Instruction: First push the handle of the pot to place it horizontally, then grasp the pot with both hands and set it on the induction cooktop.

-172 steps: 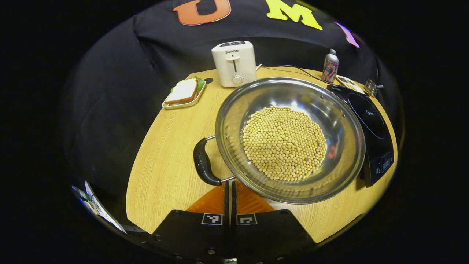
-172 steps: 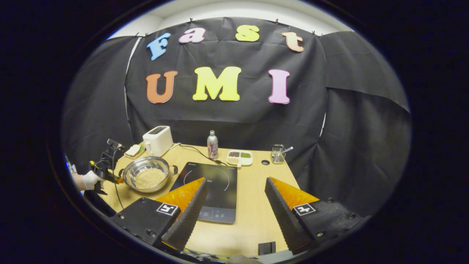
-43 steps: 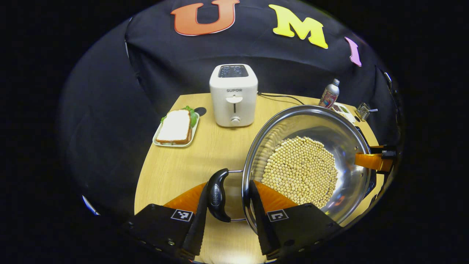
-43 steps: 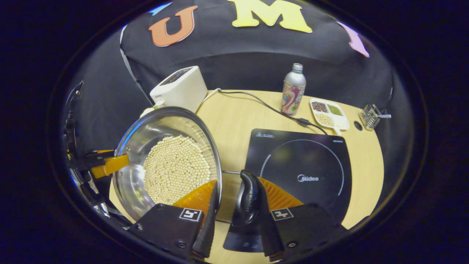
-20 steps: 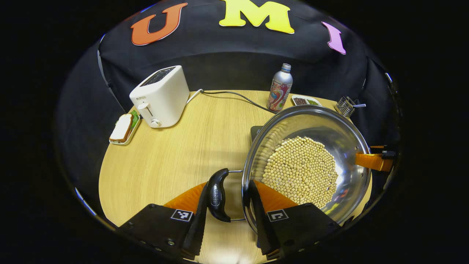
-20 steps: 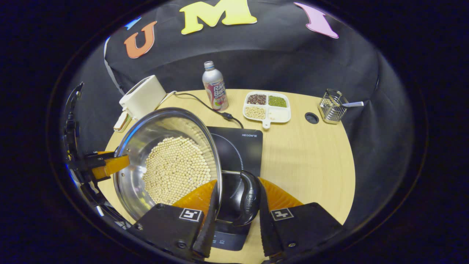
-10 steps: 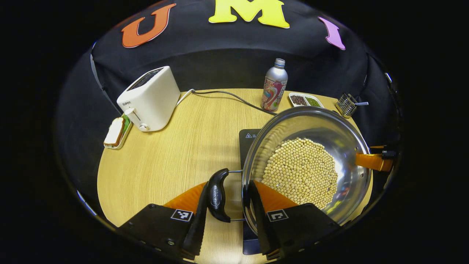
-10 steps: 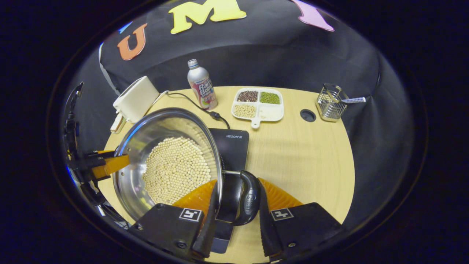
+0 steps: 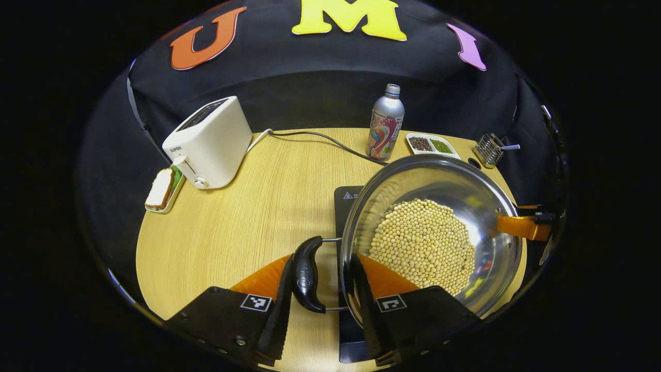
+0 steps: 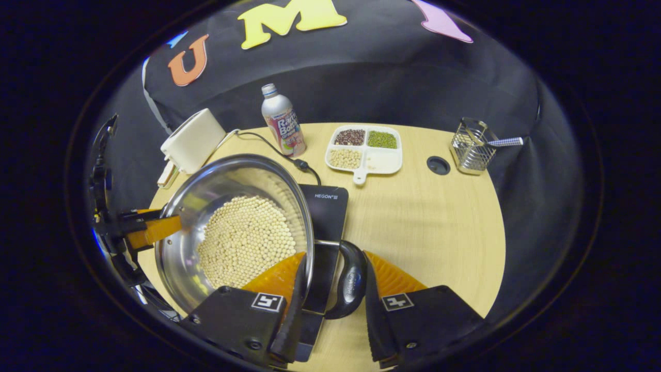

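Note:
The steel pot [image 9: 413, 183] of pale beans [image 9: 423, 245] is over the black induction cooktop [image 9: 347, 199] and covers most of it; whether it rests on it I cannot tell. My left gripper [image 9: 321, 261] is shut on the pot's near black handle [image 9: 305, 279], one finger outside the handle and the other inside the rim. In the right gripper view the pot [image 10: 227, 181] hides the left part of the cooktop [image 10: 325, 206]. My right gripper [image 10: 334, 257] is shut the same way on the other handle [image 10: 351, 281]. Each gripper shows across the pot from the other: right [image 9: 521, 227], left [image 10: 150, 230].
A white toaster [image 9: 209, 142] and a sandwich plate [image 9: 161, 188] stand at the table's left. A bottle [image 9: 384, 129], a power cable, a divided dish [image 10: 366, 147] and a wire holder [image 10: 470, 144] line the back. Bare wood lies to the right of the cooktop.
Both grippers, which were apart from the pot, closed on its handles and carried it right, from the bare table to over the cooktop. In the last half second it shifted only slightly.

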A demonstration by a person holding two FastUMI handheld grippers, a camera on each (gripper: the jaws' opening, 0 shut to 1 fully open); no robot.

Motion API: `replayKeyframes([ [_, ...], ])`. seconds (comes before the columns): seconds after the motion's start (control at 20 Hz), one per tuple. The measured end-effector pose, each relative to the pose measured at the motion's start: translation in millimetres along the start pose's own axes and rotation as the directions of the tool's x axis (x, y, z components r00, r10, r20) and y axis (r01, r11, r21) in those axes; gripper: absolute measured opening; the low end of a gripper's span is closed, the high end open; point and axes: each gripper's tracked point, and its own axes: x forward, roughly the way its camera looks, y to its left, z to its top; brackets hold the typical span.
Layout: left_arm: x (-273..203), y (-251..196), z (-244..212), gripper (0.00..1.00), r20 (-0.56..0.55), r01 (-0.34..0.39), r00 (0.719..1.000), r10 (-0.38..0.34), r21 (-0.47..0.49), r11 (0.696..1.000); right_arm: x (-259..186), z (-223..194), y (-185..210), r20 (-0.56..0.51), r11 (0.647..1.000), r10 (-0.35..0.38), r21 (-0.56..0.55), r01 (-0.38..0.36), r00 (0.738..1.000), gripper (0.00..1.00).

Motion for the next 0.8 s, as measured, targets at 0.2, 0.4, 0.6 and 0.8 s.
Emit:
replayKeyframes([
  [0.2,2,0,1,0.59,0.012,-0.001,1.0,0.001,0.01,1.0,0,-1,-1,0.019,1.0,-0.005,0.01,0.004,1.0,0.54],
  [0.4,3,0,2,0.5,0.028,-0.004,1.0,0.003,0.031,1.0,0,0,0,0.022,1.0,-0.008,0.02,0.008,1.0,0.56],
  [0.6,3,2,3,0.64,0.041,0.0,0.999,-0.002,0.043,0.999,-2,0,-2,0.03,0.999,-0.021,0.03,0.02,0.999,0.59],
  [0.8,-11,13,18,1.0,0.171,-0.061,0.984,0.053,0.045,0.997,-20,7,-9,0.132,0.999,-0.032,0.047,0.026,0.991,0.7],
])
